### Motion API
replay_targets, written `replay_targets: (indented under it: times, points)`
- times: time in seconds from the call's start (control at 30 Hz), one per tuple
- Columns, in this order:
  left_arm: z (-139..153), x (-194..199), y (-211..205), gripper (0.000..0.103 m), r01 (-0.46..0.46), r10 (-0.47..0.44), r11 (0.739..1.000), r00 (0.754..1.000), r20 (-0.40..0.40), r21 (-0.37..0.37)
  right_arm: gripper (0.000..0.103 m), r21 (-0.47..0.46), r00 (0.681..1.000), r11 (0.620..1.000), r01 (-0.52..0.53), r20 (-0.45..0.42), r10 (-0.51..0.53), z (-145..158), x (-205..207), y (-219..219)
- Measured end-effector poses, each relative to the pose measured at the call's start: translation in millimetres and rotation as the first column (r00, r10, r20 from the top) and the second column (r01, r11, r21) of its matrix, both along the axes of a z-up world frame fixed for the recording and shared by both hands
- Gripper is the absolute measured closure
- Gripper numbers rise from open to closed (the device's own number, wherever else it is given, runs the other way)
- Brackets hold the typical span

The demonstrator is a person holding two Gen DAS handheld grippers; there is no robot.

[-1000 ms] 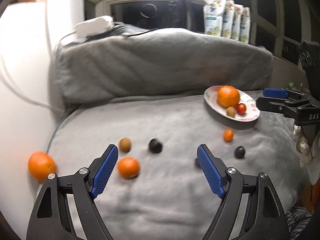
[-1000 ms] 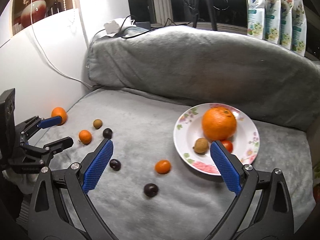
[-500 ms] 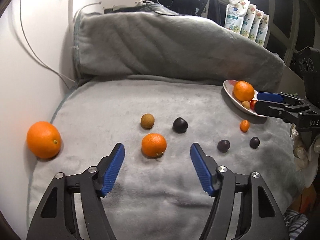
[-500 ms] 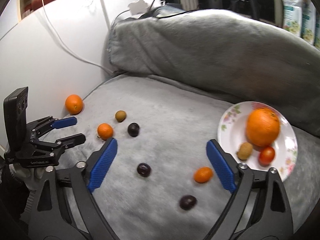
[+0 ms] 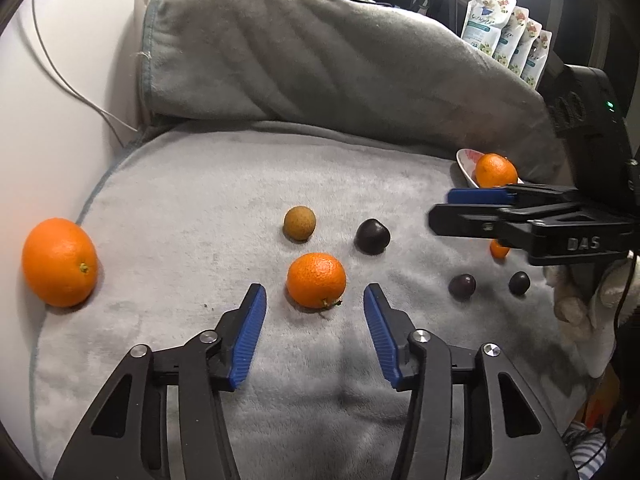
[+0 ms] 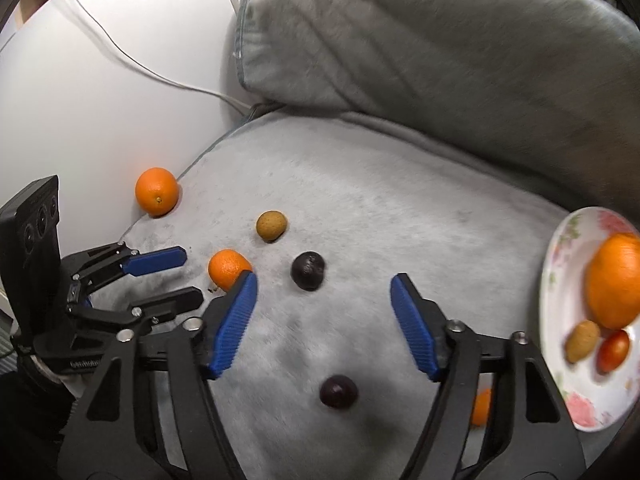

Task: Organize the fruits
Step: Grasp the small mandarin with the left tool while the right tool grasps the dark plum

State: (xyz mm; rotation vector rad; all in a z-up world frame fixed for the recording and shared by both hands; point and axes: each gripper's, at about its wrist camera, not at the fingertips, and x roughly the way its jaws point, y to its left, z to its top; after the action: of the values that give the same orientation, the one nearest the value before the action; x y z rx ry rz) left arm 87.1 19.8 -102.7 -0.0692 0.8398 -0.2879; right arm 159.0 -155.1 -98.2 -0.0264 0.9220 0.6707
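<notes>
Loose fruit lies on a grey blanket. My left gripper (image 5: 314,306) is open, its blue pads on either side of a small orange (image 5: 316,280), just short of it. A brown longan (image 5: 299,222) and a dark plum (image 5: 373,236) lie behind it. A large orange (image 5: 59,267) rests at the far left by the wall. My right gripper (image 6: 324,294) is open and empty, just short of a dark plum (image 6: 307,270). Another dark plum (image 6: 338,391) lies under it. A floral plate (image 6: 560,320) at right holds an orange (image 6: 614,280), a longan and a red fruit.
A grey cushion (image 5: 320,60) rises along the back. A white wall (image 5: 60,100) with a cable borders the left. Two dark plums (image 5: 462,285) and a small mandarin (image 5: 498,249) lie at the right, near the right gripper (image 5: 476,208). Pouches (image 5: 504,40) stand behind.
Both grippers have swung left and come down closer to the blanket. My left gripper has closed in on the small orange; my right now faces the dark plum, with the plate at the frame edge.
</notes>
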Motion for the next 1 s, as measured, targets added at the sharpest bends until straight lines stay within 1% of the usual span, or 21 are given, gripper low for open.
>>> replay_targets:
  times: [0.1,0.13,0.2,0.27,0.33,0.43,0.5,0.6,0.7,0.87,0.93,1.0]
  points:
    - [-2.6,2.9,-1.9,0.056,0.004,-0.004,1.0,1.0,-0.011,0.0,0.035,0.008,0.999,1.0,-0.011,-0.033,0.011,-8.7,8.5,7.9]
    - [-3.6,3.5,-2.6,0.058,0.006,-0.006,1.0,1.0,-0.014,0.0,0.036,0.01,0.999,1.0,-0.014,-0.042,0.014,-11.2,10.9,10.1]
    - [-5.8,5.2,-4.6,0.059,0.009,-0.009,1.0,1.0,-0.022,0.002,0.04,0.015,0.998,1.0,-0.02,-0.061,0.021,-15.9,15.3,14.2]
    - [-8.1,7.9,-5.8,0.06,0.009,-0.009,1.0,0.999,-0.031,0.002,0.042,0.019,0.997,0.999,-0.025,-0.077,0.026,-19.8,19.0,16.9]
    - [-9.7,11.6,-5.8,0.063,0.009,-0.009,1.0,0.999,-0.038,0.001,0.042,0.014,0.996,0.999,-0.029,-0.085,0.03,-22.9,21.5,20.7]
    - [-12.9,15.7,-5.8,0.063,0.004,-0.005,1.0,0.999,-0.05,-0.003,0.045,0.008,0.995,0.999,-0.037,-0.094,0.037,-27.2,24.1,25.6]
    - [-15.2,17.6,-6.3,0.068,0.001,-0.001,1.0,0.998,-0.06,-0.003,0.046,0.003,0.994,0.999,-0.037,-0.1,0.037,-29.8,25.7,27.7]
    - [-16.4,18.9,-7.1,0.068,0.005,-0.005,1.0,0.998,-0.064,-0.002,0.052,0.005,0.993,0.999,-0.043,-0.112,0.044,-32.8,27.9,31.2]
    - [-18.1,22.0,-8.7,0.068,0.004,-0.004,1.0,0.998,-0.063,-0.002,0.054,-0.002,0.992,0.999,-0.047,-0.114,0.047,-35.2,29.5,35.0]
    - [-20.7,24.4,-10.5,0.068,0.009,-0.009,1.0,0.997,-0.072,-0.006,0.062,-0.016,0.992,0.998,-0.053,-0.113,0.051,-37.9,31.7,39.7]
    - [-21.8,25.4,-11.8,0.068,0.008,-0.008,1.0,0.997,-0.072,-0.001,0.07,-0.019,0.993,0.999,-0.05,-0.111,0.047,-38.4,32.3,39.3]
    - [-22.4,26.6,-12.1,0.068,0.009,-0.009,1.0,0.997,-0.073,0.0,0.073,-0.02,0.993,0.999,-0.045,-0.112,0.042,-39.0,32.5,38.1]
